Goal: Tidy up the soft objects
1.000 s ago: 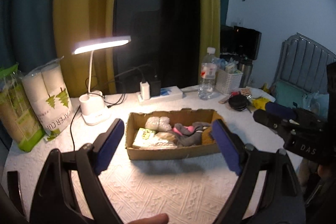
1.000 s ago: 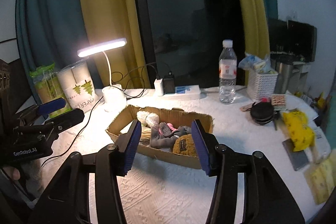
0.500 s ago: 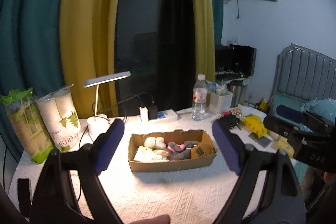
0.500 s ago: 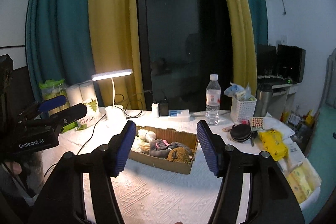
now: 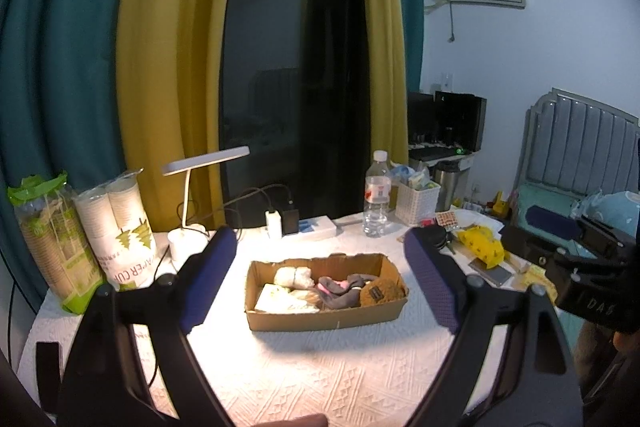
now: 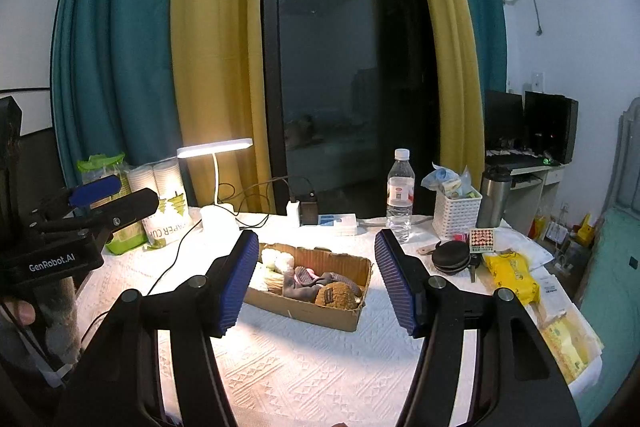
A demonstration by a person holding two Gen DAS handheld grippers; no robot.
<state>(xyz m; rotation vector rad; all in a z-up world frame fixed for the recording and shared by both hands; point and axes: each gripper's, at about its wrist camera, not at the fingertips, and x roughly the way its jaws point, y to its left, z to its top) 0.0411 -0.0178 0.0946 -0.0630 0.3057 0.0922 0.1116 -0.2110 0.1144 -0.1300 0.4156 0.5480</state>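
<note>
Lamplit white tabletop [image 5: 320,379]: your left gripper [image 5: 320,283] and right gripper [image 6: 316,283] hang back, jaws wide and empty, before the cardboard box [image 5: 326,319]. Its white bundle [image 5: 294,277], grey sock [image 5: 344,297] and brown plush [image 5: 382,293] look light, yielding; pinch each mid-body.

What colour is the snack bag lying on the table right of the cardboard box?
Yellow; the snack bag shows best in the right wrist view.

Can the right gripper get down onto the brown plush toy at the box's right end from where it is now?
Probably yes. The right gripper is open and empty, the brown plush toy lies uncovered in the open-topped cardboard box, with only the grey sock beside it.
</note>
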